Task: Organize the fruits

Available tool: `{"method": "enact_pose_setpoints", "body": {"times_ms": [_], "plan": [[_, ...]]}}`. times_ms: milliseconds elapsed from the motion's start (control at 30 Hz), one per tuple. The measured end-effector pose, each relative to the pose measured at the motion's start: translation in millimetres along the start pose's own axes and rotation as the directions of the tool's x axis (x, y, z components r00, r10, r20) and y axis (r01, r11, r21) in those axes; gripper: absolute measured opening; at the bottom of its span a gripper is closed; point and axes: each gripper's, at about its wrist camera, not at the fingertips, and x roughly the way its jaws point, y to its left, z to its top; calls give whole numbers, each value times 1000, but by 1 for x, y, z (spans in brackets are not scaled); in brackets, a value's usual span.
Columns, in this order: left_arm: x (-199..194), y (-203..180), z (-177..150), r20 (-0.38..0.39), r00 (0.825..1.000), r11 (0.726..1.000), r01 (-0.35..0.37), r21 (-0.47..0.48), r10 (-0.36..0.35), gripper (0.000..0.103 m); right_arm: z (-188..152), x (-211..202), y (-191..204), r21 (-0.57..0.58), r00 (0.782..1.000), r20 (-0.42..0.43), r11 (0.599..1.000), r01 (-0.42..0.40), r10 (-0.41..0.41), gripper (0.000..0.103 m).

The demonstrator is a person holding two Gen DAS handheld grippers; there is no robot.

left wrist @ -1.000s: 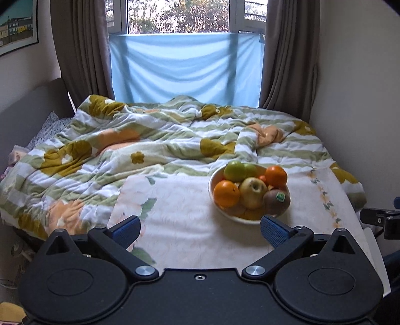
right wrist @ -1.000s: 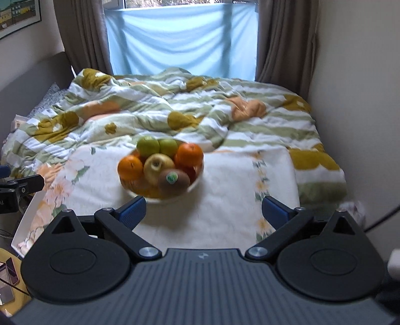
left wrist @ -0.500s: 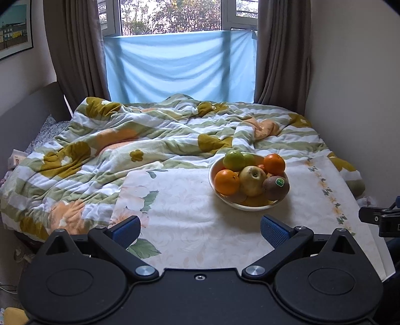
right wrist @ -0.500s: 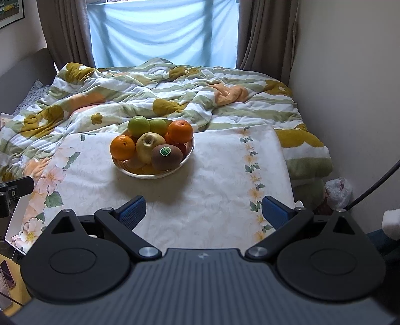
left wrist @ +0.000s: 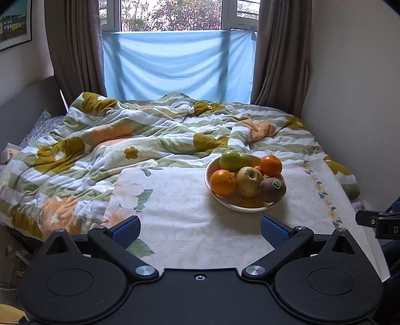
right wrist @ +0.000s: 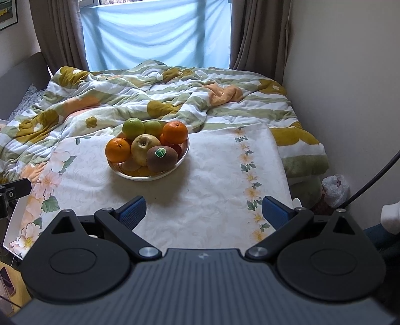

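With both grippers, left (left wrist: 198, 228) and right (right wrist: 203, 208), wide open and empty, reach ahead to the bowl (right wrist: 183, 152) and take the top kiwi (right wrist: 162, 155) gently.

A rumpled quilt (left wrist: 140, 140) with green stripes and mustard flowers covers the bed, filling the middle of both views. A floral cloth (left wrist: 190, 212) lies flat over the lower centre. Behind, a pale blue sheet (left wrist: 175, 67) hangs across the window (left wrist: 172, 15) at top centre, with brown curtains (left wrist: 75, 50) on both sides. A framed picture (left wrist: 15, 25) hangs at upper left. In the right wrist view, a plastic bag (right wrist: 335, 187) sits at right by the wall (right wrist: 350, 87).
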Motion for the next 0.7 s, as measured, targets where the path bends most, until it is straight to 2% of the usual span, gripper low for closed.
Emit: {"method": "enact_pose_setpoints", "body": {"times_ms": [700], "plan": [[1, 8, -1, 1, 1000, 1000, -11, -21, 11, 103, 1, 2, 5, -1, 1000, -2, 1000, 1, -1, 103]]}}
